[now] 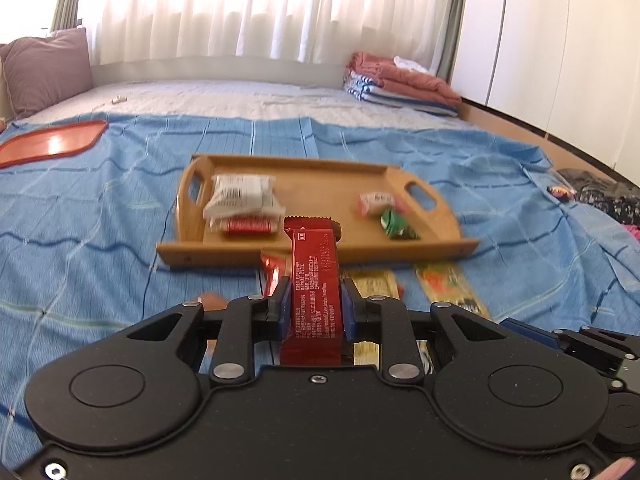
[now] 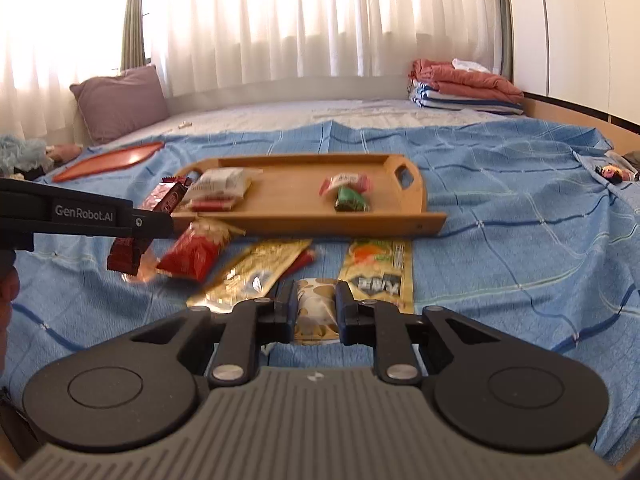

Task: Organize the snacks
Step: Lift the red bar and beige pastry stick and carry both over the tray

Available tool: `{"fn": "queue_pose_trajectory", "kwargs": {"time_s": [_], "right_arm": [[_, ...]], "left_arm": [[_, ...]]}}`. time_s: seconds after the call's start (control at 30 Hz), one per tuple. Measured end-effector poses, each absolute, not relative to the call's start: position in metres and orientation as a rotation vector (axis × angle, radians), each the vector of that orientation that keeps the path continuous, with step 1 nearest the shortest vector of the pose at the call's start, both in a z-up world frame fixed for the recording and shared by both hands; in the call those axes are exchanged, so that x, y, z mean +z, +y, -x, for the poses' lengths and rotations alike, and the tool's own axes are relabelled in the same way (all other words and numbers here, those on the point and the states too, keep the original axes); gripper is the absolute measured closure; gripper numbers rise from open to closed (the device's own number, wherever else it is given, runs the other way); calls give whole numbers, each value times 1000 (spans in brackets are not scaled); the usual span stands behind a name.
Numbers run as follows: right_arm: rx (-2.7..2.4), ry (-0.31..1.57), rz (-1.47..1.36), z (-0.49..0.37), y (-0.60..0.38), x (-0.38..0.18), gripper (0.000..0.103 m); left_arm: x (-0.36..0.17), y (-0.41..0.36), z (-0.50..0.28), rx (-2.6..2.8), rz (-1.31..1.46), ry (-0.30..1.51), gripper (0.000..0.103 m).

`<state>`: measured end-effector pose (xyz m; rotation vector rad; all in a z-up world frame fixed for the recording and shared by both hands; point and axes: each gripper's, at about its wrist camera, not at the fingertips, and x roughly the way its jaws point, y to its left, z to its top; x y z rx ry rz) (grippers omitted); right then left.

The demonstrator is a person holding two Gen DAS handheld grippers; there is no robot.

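Note:
A wooden tray (image 1: 320, 184) (image 2: 296, 196) lies on the blue bedspread and holds white packets (image 1: 240, 196), a pink packet (image 1: 378, 202) and a green packet (image 1: 394, 224). My left gripper (image 1: 314, 292) is shut on a dark red snack bar (image 1: 314, 280), held above the bedspread just short of the tray's near edge; it also shows at the left of the right wrist view (image 2: 132, 240). My right gripper (image 2: 316, 300) has its fingers on both sides of a white and gold packet (image 2: 316, 308) lying on the bedspread; whether they grip it I cannot tell.
Loose snacks lie before the tray: a red bag (image 2: 196, 248), a gold packet (image 2: 252, 272), a yellow packet (image 2: 380, 268). An orange tray (image 1: 52, 142) lies at the far left. Folded blankets (image 1: 400, 80) and a pillow (image 1: 44, 68) lie at the back.

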<state>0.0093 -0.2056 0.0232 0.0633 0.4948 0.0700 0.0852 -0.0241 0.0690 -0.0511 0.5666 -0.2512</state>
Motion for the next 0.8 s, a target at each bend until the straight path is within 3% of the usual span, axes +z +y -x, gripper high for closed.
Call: {"fn": "queue_pose_trajectory", "kwargs": {"time_s": [0.4, 0.8], "right_arm": [[37, 406, -132, -61, -237, 55, 80], [25, 486, -262, -172, -281, 51, 79]], "left_arm": [[89, -24, -137, -260, 112, 589, 79], [79, -55, -243, -237, 163, 703, 79]]}}
